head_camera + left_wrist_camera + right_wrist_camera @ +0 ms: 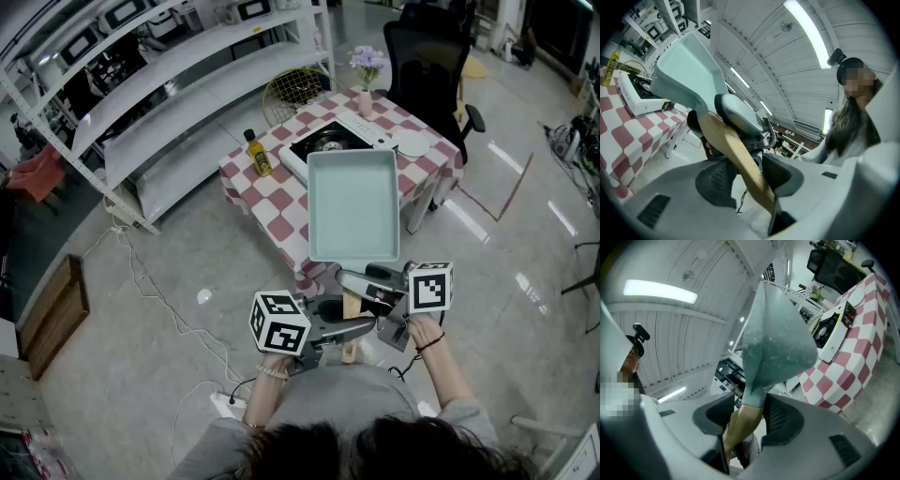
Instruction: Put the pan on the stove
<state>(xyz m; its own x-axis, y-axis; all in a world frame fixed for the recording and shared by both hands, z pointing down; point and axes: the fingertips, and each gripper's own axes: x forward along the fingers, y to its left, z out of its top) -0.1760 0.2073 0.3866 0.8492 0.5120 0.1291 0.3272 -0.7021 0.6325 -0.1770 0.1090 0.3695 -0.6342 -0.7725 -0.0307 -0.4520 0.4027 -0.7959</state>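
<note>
Left gripper (745, 177) and right gripper (749, 417) each clamp the handle (735, 152) of the pan (353, 206). It hangs level above the table's (267, 202) near edge

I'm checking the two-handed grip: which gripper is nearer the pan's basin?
Right. The right gripper clamps the wooden handle right where it meets the pan; the left gripper clamps it farther back, toward its free end.

The head view looks steeply down from high up onto the floor (169, 272) and the tabletop (270, 199) ahead. Both gripper views ride close behind their own jaws, rolled sideways, facing that tabletop. All three share the pan (352, 206) and stove (328, 141).
</note>
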